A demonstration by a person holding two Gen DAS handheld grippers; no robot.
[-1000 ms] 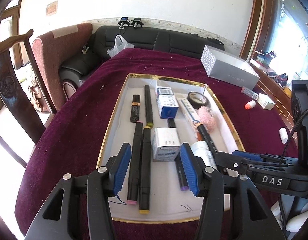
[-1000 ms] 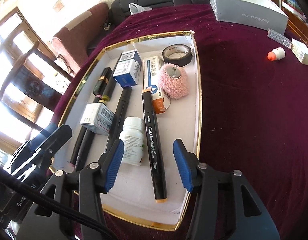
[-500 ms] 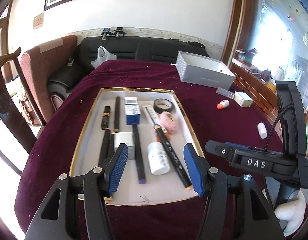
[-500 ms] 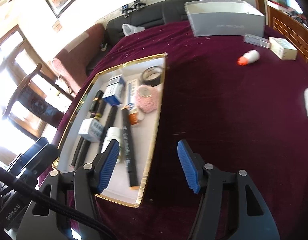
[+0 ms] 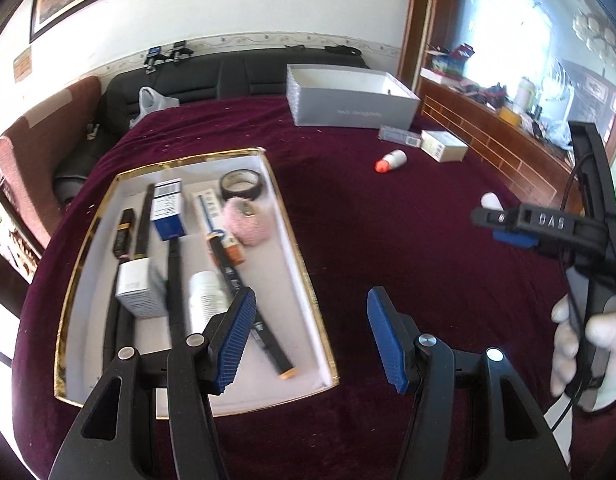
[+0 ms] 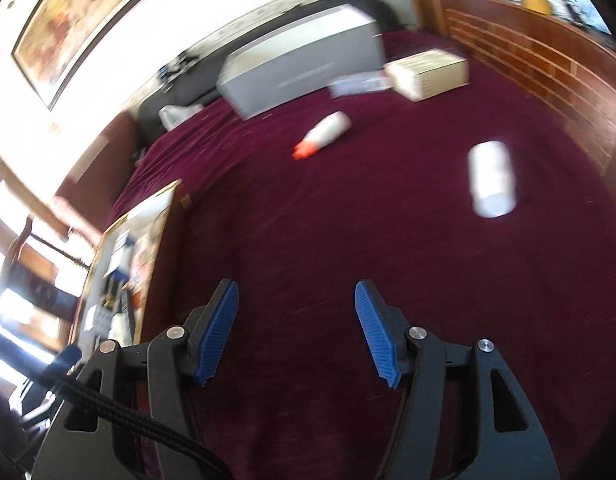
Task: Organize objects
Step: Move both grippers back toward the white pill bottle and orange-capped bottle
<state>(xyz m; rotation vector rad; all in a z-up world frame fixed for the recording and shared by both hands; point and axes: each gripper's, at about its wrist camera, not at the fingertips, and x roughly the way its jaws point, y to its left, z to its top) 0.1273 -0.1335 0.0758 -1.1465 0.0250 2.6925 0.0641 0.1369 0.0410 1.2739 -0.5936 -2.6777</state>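
**Both grippers swing away from the tray toward the open table**

Since a second ago, both hand-held grippers have shifted off the tray toward the right side of the maroon-covered table [image 5: 388, 208], and their jaws have just been opening with nothing between them. The left hand-held gripper [image 5: 308, 336] hangs released over the tray's right edge. The right hand-held gripper [image 6: 296, 330] hangs released above bare cloth. The gold-rimmed tray [image 5: 304, 280] holds markers, small boxes, a tape roll [image 5: 242, 184] and a pink fluffy ball [image 5: 248, 224]. Loose on the table lie a white bottle [image 6: 492, 178], an orange-capped bottle [image 6: 324, 134], a cream box [image 6: 428, 72] and a grey box [image 6: 300, 60], all well apart from the tray.
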